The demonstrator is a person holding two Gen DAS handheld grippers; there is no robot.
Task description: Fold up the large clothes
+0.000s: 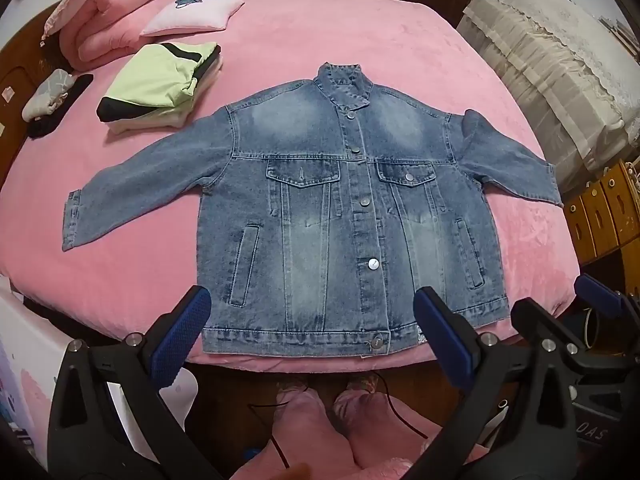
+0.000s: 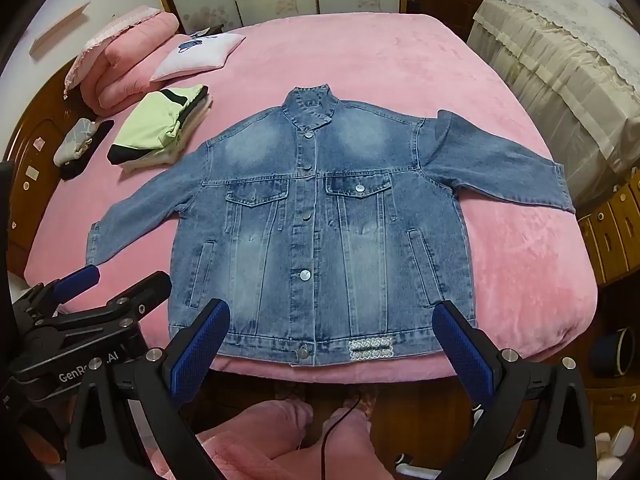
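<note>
A blue denim jacket (image 1: 320, 216) lies flat and buttoned, front up, on the pink bed (image 1: 320, 40), sleeves spread to both sides; it also shows in the right wrist view (image 2: 320, 224). My left gripper (image 1: 312, 312) is open and empty, held above the jacket's hem at the bed's near edge. My right gripper (image 2: 332, 320) is open and empty over the hem, just right of the left one; it shows in the left wrist view (image 1: 560, 312), and the left gripper shows in the right wrist view (image 2: 116, 280).
A stack of folded clothes (image 1: 160, 84) with a green top lies at the bed's back left, by pink bedding (image 1: 112, 12), a small pillow (image 1: 192, 12) and socks (image 1: 52, 100). A covered sofa (image 1: 552, 64) and wooden drawers (image 1: 604, 208) stand right.
</note>
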